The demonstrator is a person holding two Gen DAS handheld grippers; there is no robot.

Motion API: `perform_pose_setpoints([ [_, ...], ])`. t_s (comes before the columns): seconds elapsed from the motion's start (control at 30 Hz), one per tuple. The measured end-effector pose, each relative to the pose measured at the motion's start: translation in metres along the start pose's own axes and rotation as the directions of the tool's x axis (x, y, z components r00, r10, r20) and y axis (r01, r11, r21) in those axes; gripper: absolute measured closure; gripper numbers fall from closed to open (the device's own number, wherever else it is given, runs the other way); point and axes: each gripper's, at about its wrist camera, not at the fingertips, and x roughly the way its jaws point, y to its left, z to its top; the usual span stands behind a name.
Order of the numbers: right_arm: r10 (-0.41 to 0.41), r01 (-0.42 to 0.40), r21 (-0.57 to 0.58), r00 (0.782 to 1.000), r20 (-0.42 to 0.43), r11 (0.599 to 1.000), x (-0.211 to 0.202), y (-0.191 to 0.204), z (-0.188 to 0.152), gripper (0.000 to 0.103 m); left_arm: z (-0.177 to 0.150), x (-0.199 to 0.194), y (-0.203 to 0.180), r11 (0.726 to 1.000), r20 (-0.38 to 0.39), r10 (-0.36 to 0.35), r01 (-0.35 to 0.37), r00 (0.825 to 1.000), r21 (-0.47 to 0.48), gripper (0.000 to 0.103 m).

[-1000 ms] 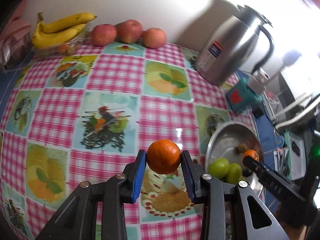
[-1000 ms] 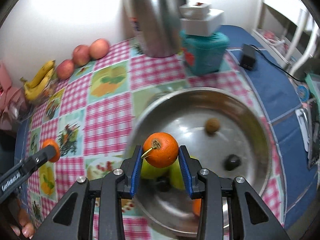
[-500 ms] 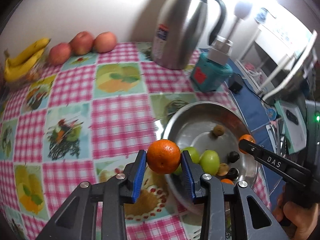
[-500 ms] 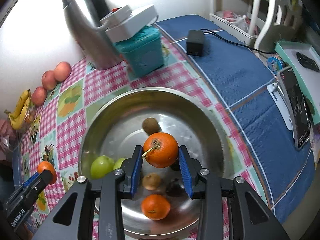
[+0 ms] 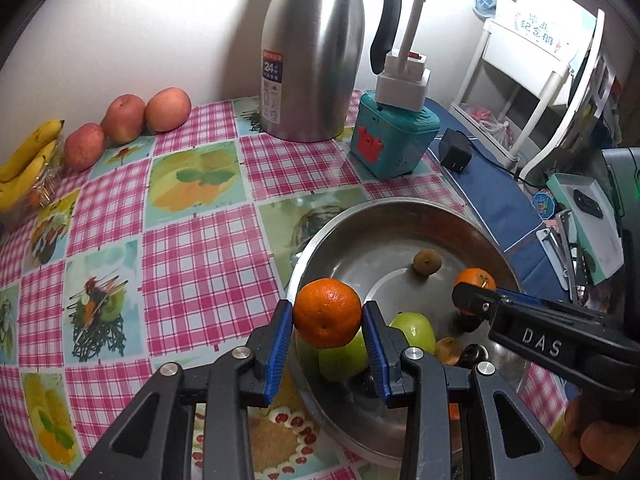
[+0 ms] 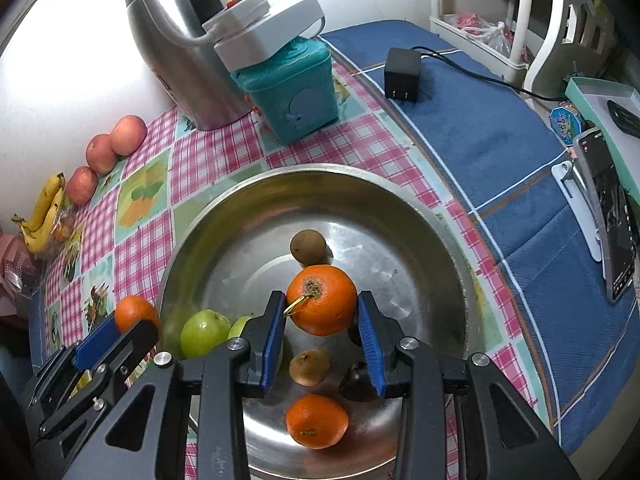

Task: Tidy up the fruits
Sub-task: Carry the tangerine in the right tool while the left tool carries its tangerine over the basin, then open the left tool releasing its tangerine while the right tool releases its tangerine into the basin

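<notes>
A steel bowl (image 5: pixel 400 216) (image 6: pixel 400 200) sits on the checked tablecloth and holds two green apples (image 5: pixel 416 330) (image 6: pixel 204 332), brown kiwis (image 6: pixel 308 246), a dark fruit and a loose orange (image 6: pixel 316 420). My left gripper (image 5: pixel 327 318) is shut on an orange (image 5: pixel 327 312) just over the bowl's left rim. My right gripper (image 6: pixel 322 312) is shut on a stemmed orange (image 6: pixel 322 300) above the bowl's middle. Each gripper shows in the other's view, the left gripper (image 6: pixel 132 320) at the bowl's left and the right gripper (image 5: pixel 474 294) over the bowl.
Three red apples (image 5: pixel 128 118) and a bunch of bananas (image 5: pixel 28 160) lie along the back wall at left. A steel thermos jug (image 5: pixel 316 52) and a teal box (image 5: pixel 394 140) with a white lamp stand behind the bowl. A blue cloth (image 6: pixel 500 136) with a charger and a phone lies right.
Both grippers have moved over the bowl with their oranges; the left one came from the tablecloth rightward to the bowl's rim, the right one went deeper over the bowl.
</notes>
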Motion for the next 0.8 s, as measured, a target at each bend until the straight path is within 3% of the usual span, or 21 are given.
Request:
perform_pose_setpoints([
  [0.8,-0.009,0.007,-0.037,0.999,-0.038,0.999,0.0097,0.0081,-0.0033,0.065,-0.0019,0.0074,-0.005,0.999,-0.015,0.027,-0.027,1.0,0.024,0.064],
])
